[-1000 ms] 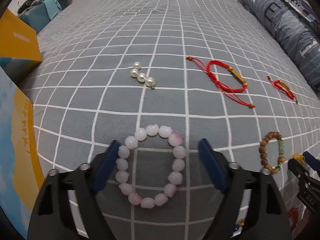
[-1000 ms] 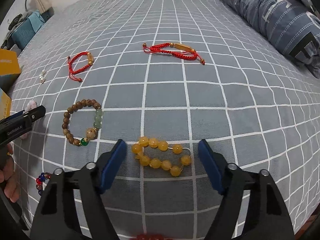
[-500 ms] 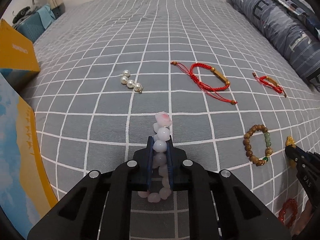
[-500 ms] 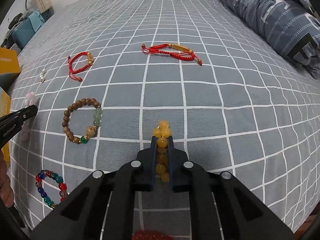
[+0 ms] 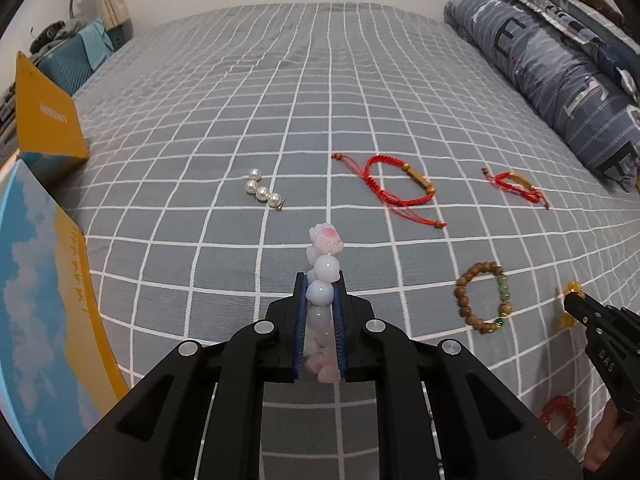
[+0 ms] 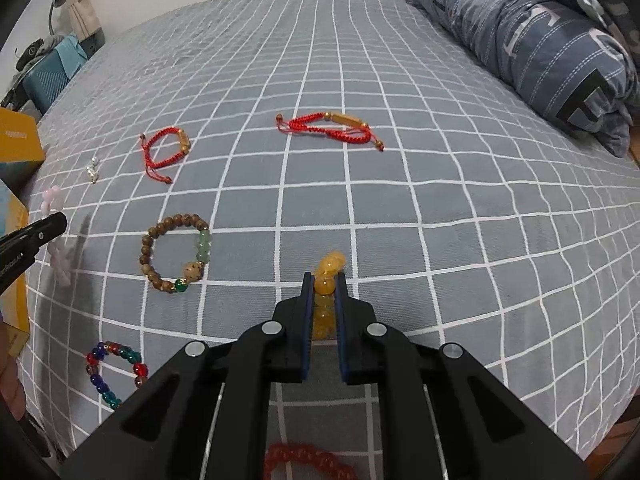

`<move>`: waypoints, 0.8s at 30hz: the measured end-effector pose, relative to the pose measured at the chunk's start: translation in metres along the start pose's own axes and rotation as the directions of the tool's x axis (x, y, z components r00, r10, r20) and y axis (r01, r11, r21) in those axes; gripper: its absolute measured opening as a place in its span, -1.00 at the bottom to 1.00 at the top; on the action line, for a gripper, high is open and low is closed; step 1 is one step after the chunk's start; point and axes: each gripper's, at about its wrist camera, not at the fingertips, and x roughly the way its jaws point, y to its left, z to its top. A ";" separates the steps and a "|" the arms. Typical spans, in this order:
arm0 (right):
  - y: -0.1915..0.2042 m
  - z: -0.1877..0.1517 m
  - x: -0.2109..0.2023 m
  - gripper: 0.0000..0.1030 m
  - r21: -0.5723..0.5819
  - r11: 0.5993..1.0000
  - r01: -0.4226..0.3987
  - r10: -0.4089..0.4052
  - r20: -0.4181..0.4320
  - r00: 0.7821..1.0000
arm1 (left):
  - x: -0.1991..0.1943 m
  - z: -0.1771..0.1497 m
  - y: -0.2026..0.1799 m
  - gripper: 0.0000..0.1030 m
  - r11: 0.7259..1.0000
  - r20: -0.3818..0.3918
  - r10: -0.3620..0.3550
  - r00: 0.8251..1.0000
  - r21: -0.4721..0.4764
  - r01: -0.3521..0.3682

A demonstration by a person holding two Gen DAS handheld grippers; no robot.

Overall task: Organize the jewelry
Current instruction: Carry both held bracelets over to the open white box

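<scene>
My left gripper (image 5: 320, 286) is shut on a pink bead bracelet (image 5: 325, 264) and holds it lifted above the grey checked bedspread (image 5: 320, 92). My right gripper (image 6: 323, 280) is shut on a yellow bead bracelet (image 6: 329, 270), also raised off the bed. The right gripper shows at the right edge of the left wrist view (image 5: 576, 300). A wooden bead bracelet (image 6: 174, 254), two red cord bracelets (image 6: 166, 148) (image 6: 332, 126), a pearl piece (image 5: 262, 192), a multicoloured bead bracelet (image 6: 114, 372) and a red bead bracelet (image 6: 304, 460) lie on the bed.
A blue and yellow box (image 5: 44, 312) stands at the left edge, with an orange box (image 5: 44, 120) behind it. A folded blue quilt (image 6: 540, 40) lies along the right side. A teal case (image 5: 76, 68) is at the far left.
Both grippers closed from wide open onto their bracelets, the left on the pink one and the right on the yellow one, then lifted them off the bedspread.
</scene>
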 end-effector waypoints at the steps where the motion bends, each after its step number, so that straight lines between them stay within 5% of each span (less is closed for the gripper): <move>1: 0.000 0.000 -0.002 -0.82 -0.003 1.000 0.001 -0.001 0.006 1.000 | -0.003 0.000 -0.001 -0.77 1.000 0.006 0.000 1.000 0.002 0.000; 24: -0.001 -0.004 -0.066 -0.82 -0.001 1.000 -0.007 0.007 0.146 0.989 | -0.088 -0.006 -0.005 -0.77 1.000 0.137 0.017 0.990 -0.004 -0.017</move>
